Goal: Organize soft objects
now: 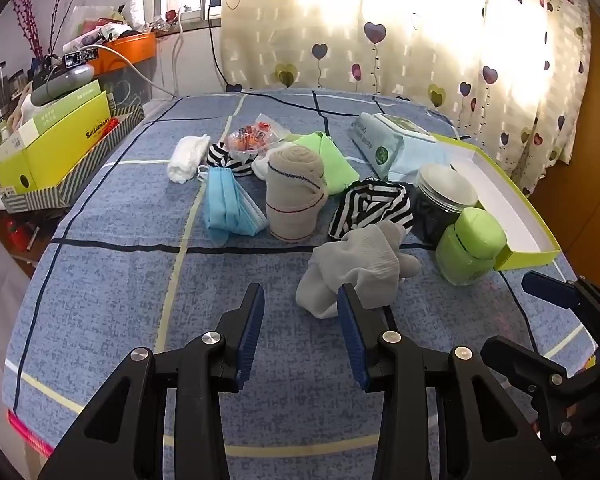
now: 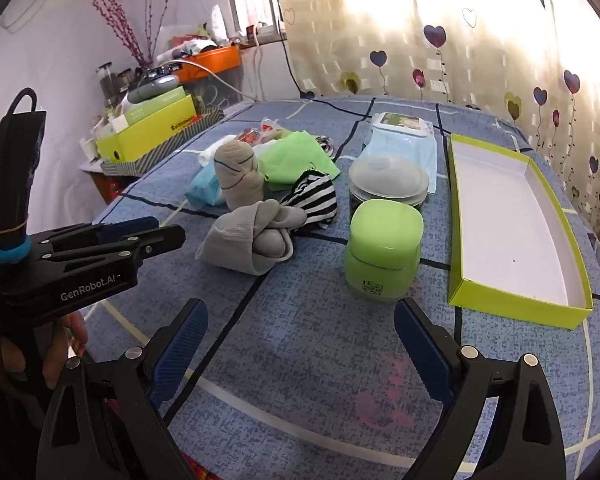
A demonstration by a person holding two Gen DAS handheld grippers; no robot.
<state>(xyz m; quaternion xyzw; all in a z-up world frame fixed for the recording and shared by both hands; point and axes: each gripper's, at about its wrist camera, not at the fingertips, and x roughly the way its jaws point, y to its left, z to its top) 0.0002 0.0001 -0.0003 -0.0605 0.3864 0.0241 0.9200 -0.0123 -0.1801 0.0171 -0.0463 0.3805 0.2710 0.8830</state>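
On the blue patterned bed cover (image 1: 120, 280), your soft things lie bunched toward the middle, and several hide one another. The white sock (image 1: 188, 158) and the orange-printed plastic packet (image 1: 246, 140) sit at the far side, the packet's print too small to read. A striped black-and-white cloth (image 1: 374, 206) lies half behind the grey sock bundle (image 1: 360, 266); a second striped piece (image 1: 224, 158) peeks out behind the blue face mask (image 1: 230, 204). The dark jar with the clear lid (image 2: 388, 182) stands mostly hidden behind the green-lidded jar (image 2: 384, 248), whose small label code you cannot make out. The wet-wipes pack (image 1: 384, 144) carries writing too blurred to read.

On the yellow-green box (image 1: 56, 148) at the left you can read "Shishangxi"-like lettering only in part. From the right wrist view, "GenRobot.AI" is clear on the body of your left gripper (image 1: 300, 308).

The grey sock bundle is knotted, ribbed, soft and lumpy, just ahead of your left fingers, its near edge touching the inner side of one finger (image 1: 350, 320). The beige rolled bandage (image 1: 296, 196) stands upright between mask and green cloth (image 1: 332, 160).

Your left fingers stand moderately apart, holding nothing. Your right gripper (image 2: 300, 344) has its fingers spread wide, empty, just short of the green-lidded jar. The open yellow-green tray (image 2: 516, 304) lies to the right.
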